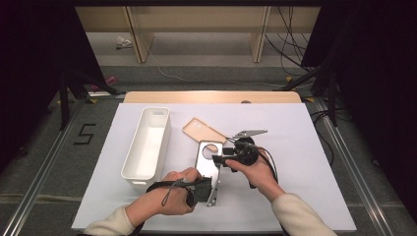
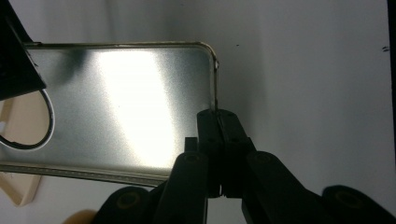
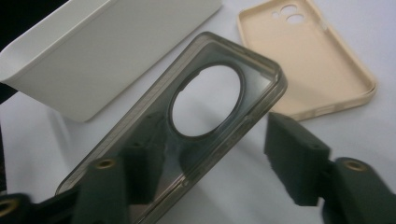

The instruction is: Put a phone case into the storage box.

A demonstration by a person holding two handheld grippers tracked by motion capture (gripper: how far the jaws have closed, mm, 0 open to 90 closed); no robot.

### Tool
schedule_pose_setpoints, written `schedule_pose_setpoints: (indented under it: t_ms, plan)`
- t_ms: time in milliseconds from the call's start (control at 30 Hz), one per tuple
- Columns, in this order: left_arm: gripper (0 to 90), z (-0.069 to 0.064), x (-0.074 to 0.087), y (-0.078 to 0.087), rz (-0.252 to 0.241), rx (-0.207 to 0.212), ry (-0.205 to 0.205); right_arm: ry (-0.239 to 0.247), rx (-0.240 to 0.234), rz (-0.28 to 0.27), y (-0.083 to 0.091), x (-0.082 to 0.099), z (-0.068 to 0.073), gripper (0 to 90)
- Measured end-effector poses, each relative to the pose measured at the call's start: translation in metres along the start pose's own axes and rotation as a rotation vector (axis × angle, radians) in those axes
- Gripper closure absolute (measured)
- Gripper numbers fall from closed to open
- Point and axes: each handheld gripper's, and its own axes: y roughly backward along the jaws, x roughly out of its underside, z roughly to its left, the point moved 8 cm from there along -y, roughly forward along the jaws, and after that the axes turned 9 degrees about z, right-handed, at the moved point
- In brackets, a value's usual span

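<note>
Here, going left to right, I see the bin (image 1: 147,147) without a case in it. My left gripper (image 1: 202,189) pinches the clear case (image 1: 208,164) by its near edge, just right of the bin. My right gripper (image 1: 222,160) straddles the case's far end, jaws half open, no grip yet; the tan case (image 1: 201,130) lies beyond, so binning seems left.

Smoky grey clear case (image 3: 196,121), beige case (image 3: 308,60), white bin (image 1: 147,145), seemingly plain

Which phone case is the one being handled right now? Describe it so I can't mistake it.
Start at the long white bin on the table's left. Just right of it, between both grippers, is the grey see-through case. Unlike the beige case behind it, it is smoky, with one big round camera hole.
</note>
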Motion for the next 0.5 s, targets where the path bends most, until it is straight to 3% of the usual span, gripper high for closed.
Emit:
schedule_pose_setpoints:
  t_ms: [233, 500]
  plan:
    - [88.5, 0.001, -0.002, 0.000, -0.015, -0.013, -0.017, -0.076, -0.055, -0.030, 0.005, -0.001, -0.002, 64.3]
    - [88.3, 0.003, -0.004, -0.003, -0.025, -0.031, -0.025, -0.163, -0.085, -0.058, 0.016, -0.005, 0.000, 72.3]
